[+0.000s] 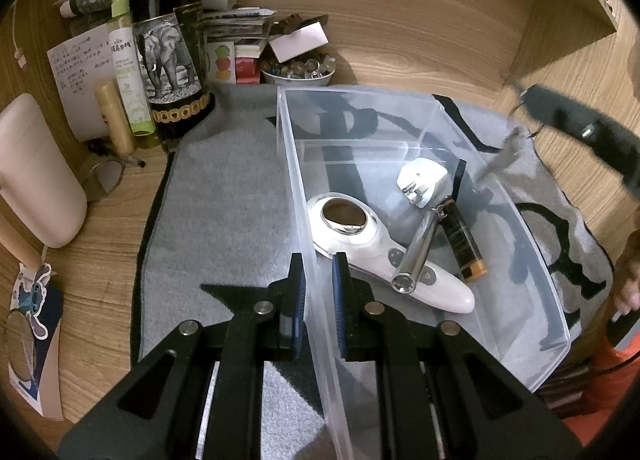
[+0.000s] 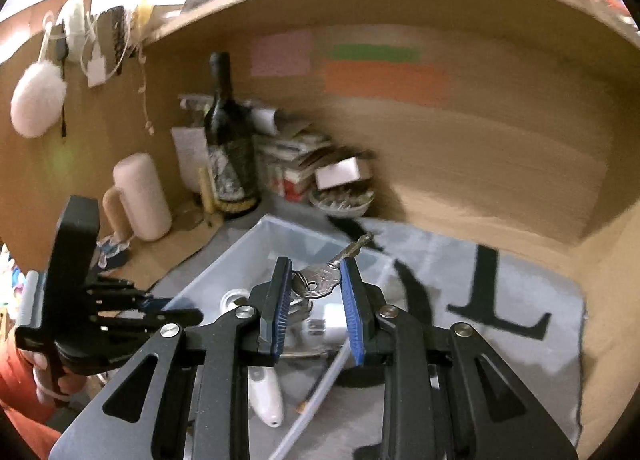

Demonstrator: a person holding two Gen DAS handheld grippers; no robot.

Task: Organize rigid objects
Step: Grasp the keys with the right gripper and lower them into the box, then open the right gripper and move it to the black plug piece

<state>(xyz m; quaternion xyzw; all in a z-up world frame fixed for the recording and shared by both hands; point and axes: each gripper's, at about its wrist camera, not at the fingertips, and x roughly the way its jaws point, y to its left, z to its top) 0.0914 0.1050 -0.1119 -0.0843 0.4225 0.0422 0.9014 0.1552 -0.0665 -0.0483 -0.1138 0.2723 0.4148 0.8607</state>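
Looks like this one's mostly wrapped up: the clear plastic bin (image 1: 400, 132) already has a white handheld device (image 1: 360, 236), a silver flashlight (image 1: 416, 248), a white plug adapter (image 1: 424, 180) and a small black-and-gold tube (image 1: 464, 244) lying in it, just ahead and right of the left tongs (image 1: 319, 260). Those left tongs are nearly together, pinching the bin's near wall, one finger outside and one inside, so I'd guess they're steadying it. The right tongs (image 2: 316, 280) are clamped on a bunch of keys (image 2: 320, 280), held above the bin, not touching it. Nothing else loose shows on the grey mat (image 1: 224, 200) covering the surface, so dropping the keys in seems like the last bit.
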